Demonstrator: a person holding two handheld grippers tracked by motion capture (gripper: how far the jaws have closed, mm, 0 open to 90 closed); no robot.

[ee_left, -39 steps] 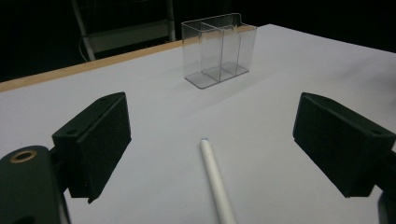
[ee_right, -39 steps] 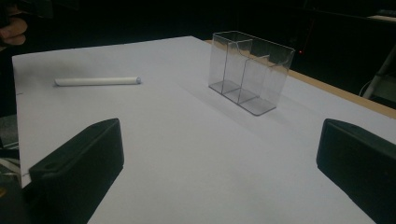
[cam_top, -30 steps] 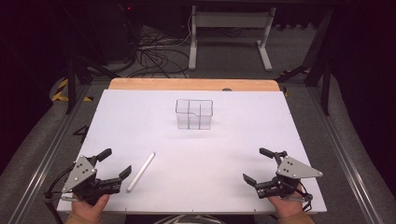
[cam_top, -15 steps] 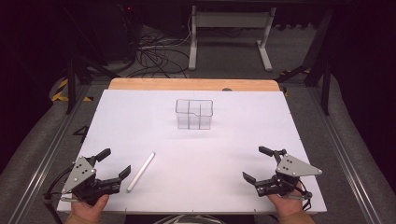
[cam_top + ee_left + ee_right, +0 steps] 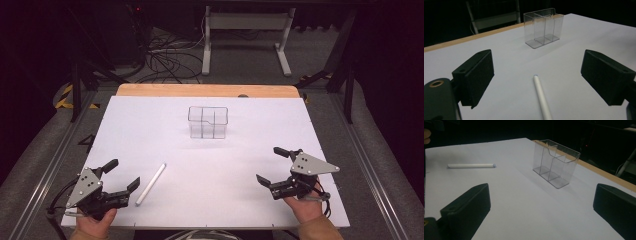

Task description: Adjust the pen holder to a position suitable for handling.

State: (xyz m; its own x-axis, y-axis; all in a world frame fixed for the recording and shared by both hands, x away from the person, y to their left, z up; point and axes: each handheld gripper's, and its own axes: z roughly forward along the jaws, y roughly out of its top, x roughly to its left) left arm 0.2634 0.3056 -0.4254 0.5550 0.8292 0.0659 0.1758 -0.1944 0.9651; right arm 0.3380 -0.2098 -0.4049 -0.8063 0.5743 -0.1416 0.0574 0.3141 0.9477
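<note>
A slim white cylindrical pen [image 5: 151,183] lies flat on the matte white surface [image 5: 250,150], just beside the spread left claw [image 5: 121,175]; the right claw [image 5: 272,165] gapes too, clear plastic organizer [image 5: 208,122] beyond.

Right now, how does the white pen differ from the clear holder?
The white pen lies flat near the left gripper; the clear holder stands upright at mid-table. The pen is opaque and slim; the holder is see-through, boxy, with compartments. Both rest untouched on the white table.

A lab: white-topped table [image 5: 150,120], tangled floor cables [image 5: 160,60], metal desk frame [image 5: 245,30] behind.
</note>
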